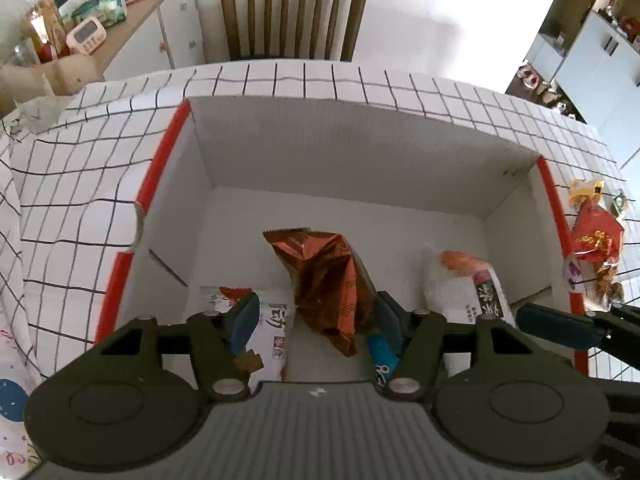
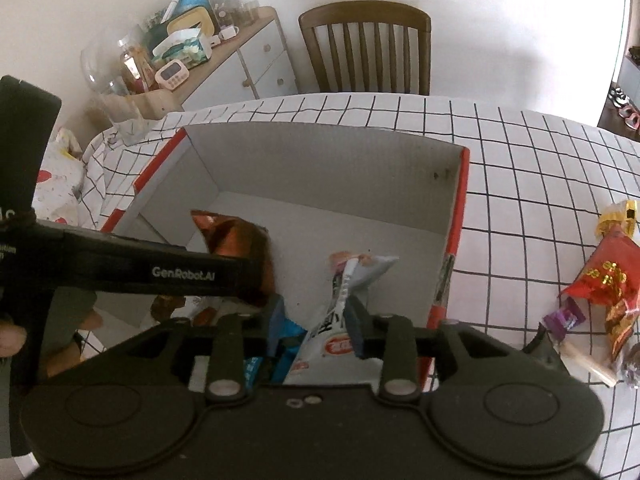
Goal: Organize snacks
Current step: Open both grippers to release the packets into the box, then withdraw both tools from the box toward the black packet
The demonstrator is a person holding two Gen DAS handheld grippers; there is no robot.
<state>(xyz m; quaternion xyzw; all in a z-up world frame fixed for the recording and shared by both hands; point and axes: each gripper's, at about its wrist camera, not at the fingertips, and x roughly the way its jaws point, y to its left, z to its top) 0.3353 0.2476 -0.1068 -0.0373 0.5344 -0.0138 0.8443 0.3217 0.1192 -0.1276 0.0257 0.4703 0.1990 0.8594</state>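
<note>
A white cardboard box (image 1: 360,152) with red edges stands open on the checked tablecloth. My left gripper (image 1: 316,320) hangs open over its near part. A crumpled brown foil packet (image 1: 324,276) stands between the fingers and leans on the right one, clear of the left pad. A white printed packet (image 1: 272,320) and a blue packet (image 1: 380,356) lie below. In the right wrist view, my right gripper (image 2: 316,320) is open too. A white packet with an orange end (image 2: 344,280) stands between its fingers, against the right one. The left gripper's black body (image 2: 160,268) crosses in front of the brown packet (image 2: 228,236).
Loose snacks lie on the tablecloth (image 2: 520,184) right of the box: a red packet (image 2: 612,276), a gold one (image 2: 620,216) and a purple-wrapped piece (image 2: 564,320). A wooden chair (image 1: 294,12) stands behind the table. A cluttered sideboard (image 1: 160,20) is at the back left.
</note>
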